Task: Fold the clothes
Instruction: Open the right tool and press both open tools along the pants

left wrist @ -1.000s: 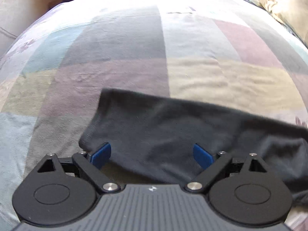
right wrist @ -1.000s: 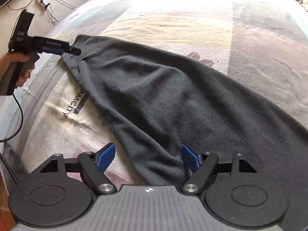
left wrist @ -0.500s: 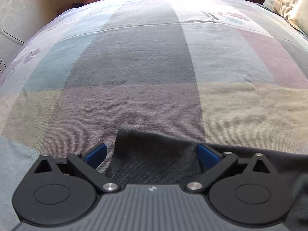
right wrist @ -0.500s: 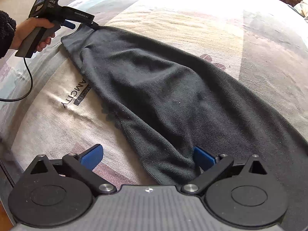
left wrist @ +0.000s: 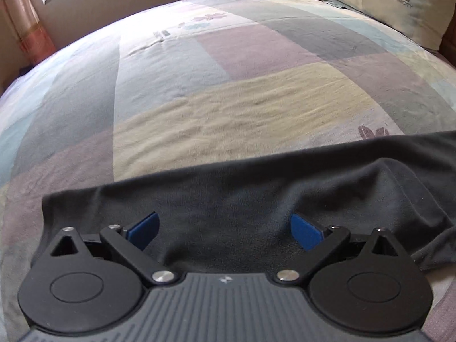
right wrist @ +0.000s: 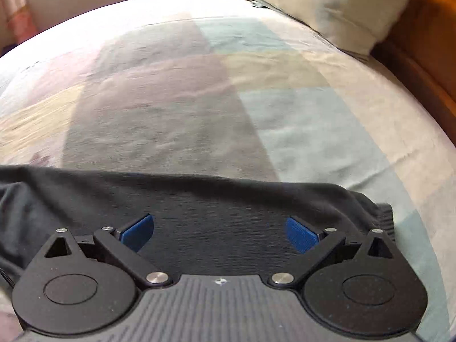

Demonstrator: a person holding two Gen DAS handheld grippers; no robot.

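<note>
The dark grey knit garment [left wrist: 242, 199] lay stretched across the near part of the bed, running as a long band from left to right in your left wrist view, with its far edge almost straight and a loose fold bunched toward the right end. In your right wrist view the same garment [right wrist: 216, 205] filled the lower part of the frame, and a ribbed hem or cuff showed at its right corner. Your left gripper [left wrist: 225, 229] sat low over the cloth with its jaws spread wide, the blue pads [left wrist: 142, 229] well apart and nothing pinched between them. Your right gripper [right wrist: 219, 232] stood the same way, jaws wide over the fabric, its blue pads [right wrist: 302, 233] apart and gripping nothing. Whether either pair of fingers actually touched the cloth could not be told. Under the garment lay the patchwork bedsheet [left wrist: 228, 99] of pale blue, grey, mauve and cream blocks, lightly wrinkled, with a small flower print near its far end. A cream pillow [left wrist: 384, 2] with printed lettering rested at the head of the bed on the right, and beside it in your right wrist view ran a wooden bed frame [right wrist: 421, 57]. A pinkish curtain [left wrist: 25, 25] hung at the far left below a window.
</note>
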